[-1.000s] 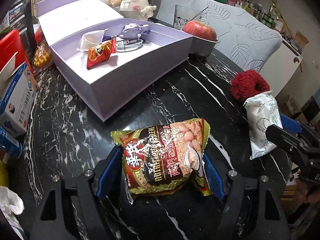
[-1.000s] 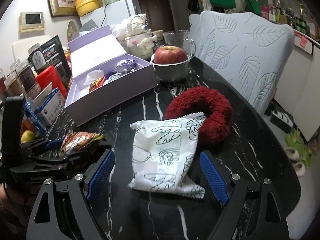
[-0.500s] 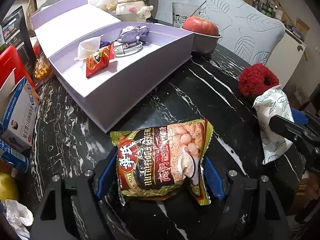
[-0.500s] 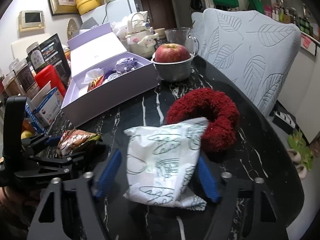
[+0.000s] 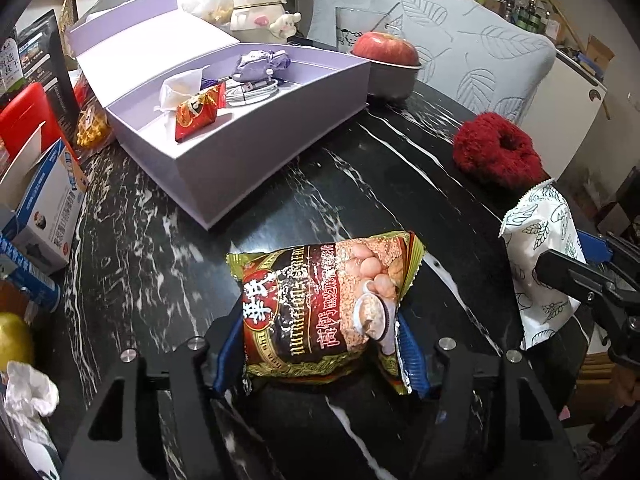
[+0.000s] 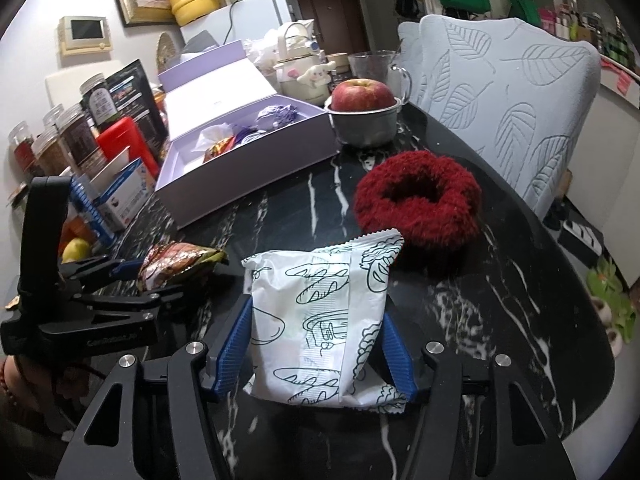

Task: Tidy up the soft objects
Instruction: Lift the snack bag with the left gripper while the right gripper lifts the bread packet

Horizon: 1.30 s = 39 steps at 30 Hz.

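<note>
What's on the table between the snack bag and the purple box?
Nothing: between the snack bag and the purple box there is only bare black marble table, shown best in the left wrist view.

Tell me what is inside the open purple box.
Inside the purple box lie a red snack packet, a white paper wrapper, a coiled white cable and a purple wrapped bundle. The near wall hides part of the floor.

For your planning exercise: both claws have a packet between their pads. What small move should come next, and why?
Probably lift both. The left claw has just closed on the cereal packet, the right claw on the white packet; the open purple box has room.
</note>
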### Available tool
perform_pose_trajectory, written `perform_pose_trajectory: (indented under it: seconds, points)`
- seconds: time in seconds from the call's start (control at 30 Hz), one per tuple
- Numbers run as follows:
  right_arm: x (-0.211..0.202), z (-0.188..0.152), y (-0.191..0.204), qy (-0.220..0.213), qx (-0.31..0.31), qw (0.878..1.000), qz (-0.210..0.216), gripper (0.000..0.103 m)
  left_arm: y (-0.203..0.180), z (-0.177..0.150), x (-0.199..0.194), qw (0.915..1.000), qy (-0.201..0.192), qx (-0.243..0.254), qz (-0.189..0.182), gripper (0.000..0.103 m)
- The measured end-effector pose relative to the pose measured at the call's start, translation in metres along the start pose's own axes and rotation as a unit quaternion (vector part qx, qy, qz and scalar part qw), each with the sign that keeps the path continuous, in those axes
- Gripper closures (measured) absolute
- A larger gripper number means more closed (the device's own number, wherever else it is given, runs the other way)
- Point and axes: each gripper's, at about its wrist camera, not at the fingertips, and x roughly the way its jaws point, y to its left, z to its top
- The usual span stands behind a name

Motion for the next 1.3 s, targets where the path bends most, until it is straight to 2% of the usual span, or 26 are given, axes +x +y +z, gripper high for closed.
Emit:
perform_pose_trajectory:
  seconds: [0.57,0.7,0.83,1.03,1.23,1.3]
  points:
    - [-0.018,-0.021,0.007,0.004,-0.017,1.000,0.006,0.042,-0.026,-0.027,-0.022,0.9994,0.012,0.028,-0.015,0.038]
    - [-0.016,-0.023,0.008,0.011,-0.023,1.000,0.000,0.034,-0.027,-0.026,-0.020,0.9994,0.011,0.030,-0.014,0.036]
    - [-0.009,-0.026,0.007,0.023,-0.018,1.000,-0.009,0.028,-0.027,-0.026,-0.015,0.9995,0.012,0.028,-0.011,0.018]
    - [-0.006,-0.026,0.003,0.020,-0.001,1.000,-0.006,0.025,-0.026,-0.025,-0.012,0.9995,0.008,0.028,-0.012,0.012]
    - [-0.001,-0.028,0.004,0.019,0.000,1.000,-0.009,0.027,-0.027,-0.025,-0.012,0.9994,0.001,0.032,-0.015,0.013]
    - [0.000,-0.028,0.005,0.019,-0.003,1.000,-0.007,0.033,-0.027,-0.026,-0.013,0.9993,-0.003,0.032,-0.017,0.024]
